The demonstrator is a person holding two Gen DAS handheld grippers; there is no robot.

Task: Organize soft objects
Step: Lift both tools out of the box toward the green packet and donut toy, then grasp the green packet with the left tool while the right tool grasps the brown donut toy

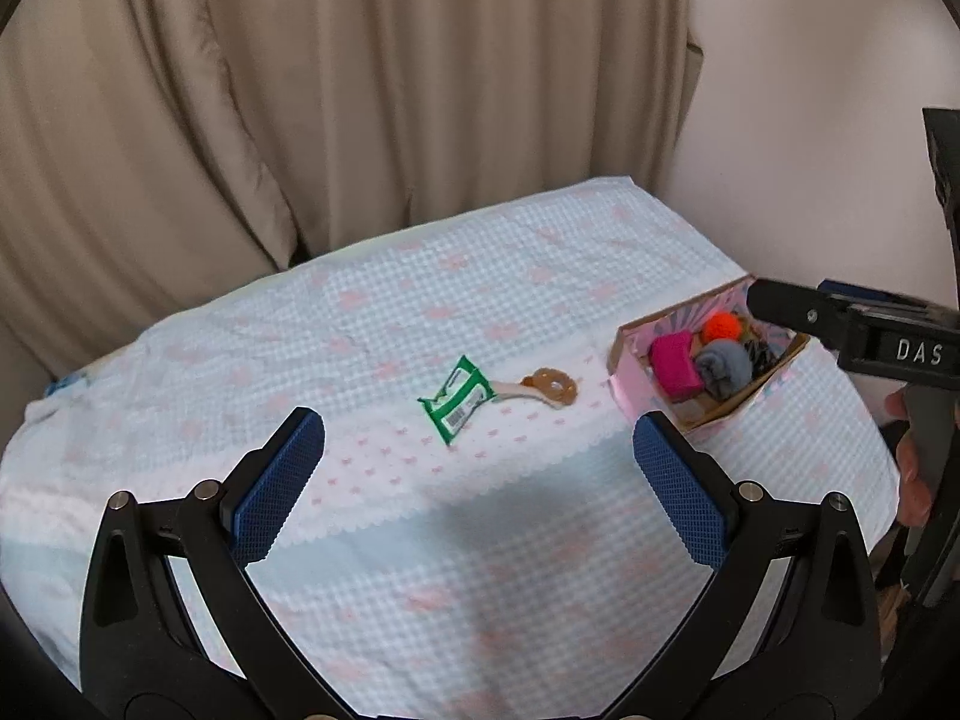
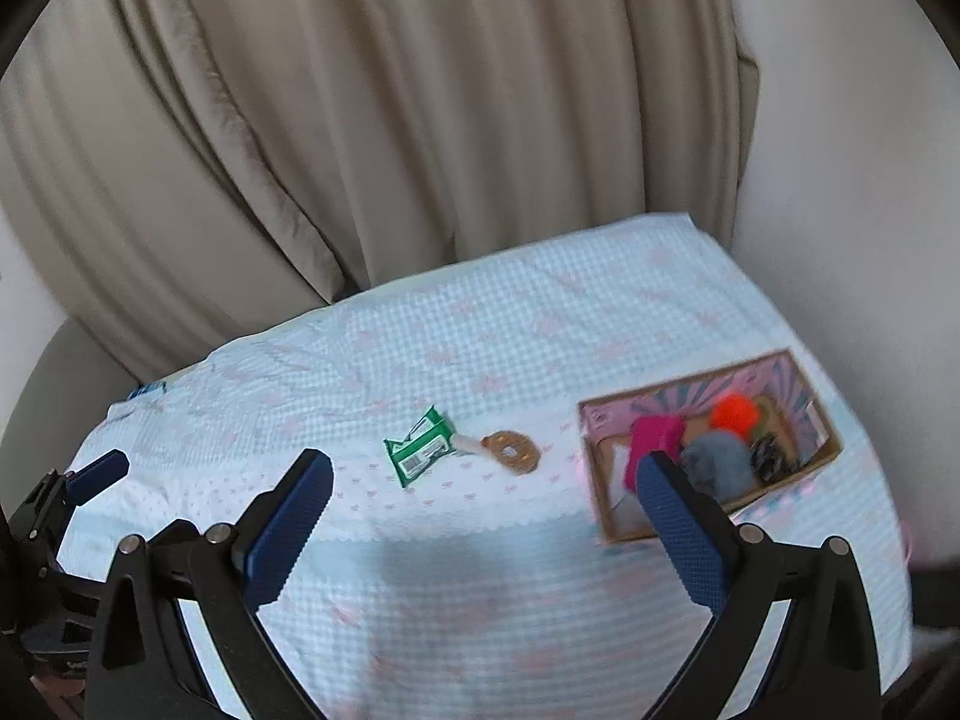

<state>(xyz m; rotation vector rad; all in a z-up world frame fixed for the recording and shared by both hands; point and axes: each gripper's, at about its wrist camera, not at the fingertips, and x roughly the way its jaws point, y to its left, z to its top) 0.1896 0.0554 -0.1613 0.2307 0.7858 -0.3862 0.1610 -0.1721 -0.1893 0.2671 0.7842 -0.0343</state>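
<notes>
A green tissue packet [image 1: 454,399] [image 2: 418,447] and a brown ring-shaped soft toy [image 1: 551,387] [image 2: 510,451] with a white strap lie mid-table on the blue-and-pink cloth. A pink cardboard box [image 1: 624,387] [image 2: 603,501] at the right holds a magenta pouch [image 1: 675,362] [image 2: 654,435], a grey cloth [image 1: 723,366] [image 2: 720,459], an orange pompom [image 1: 720,326] [image 2: 733,412] and a dark item. My left gripper [image 1: 480,441] is open and empty above the table's near side. My right gripper [image 2: 486,480] is open and empty, its right finger just before the box.
Beige curtains [image 1: 300,90] hang behind the table. A white wall [image 1: 810,120] is at the right. The table's cloth [image 1: 480,276] drops off at the near edge. The right gripper's body [image 1: 852,324] reaches over the box; the left gripper [image 2: 66,498] shows at far left.
</notes>
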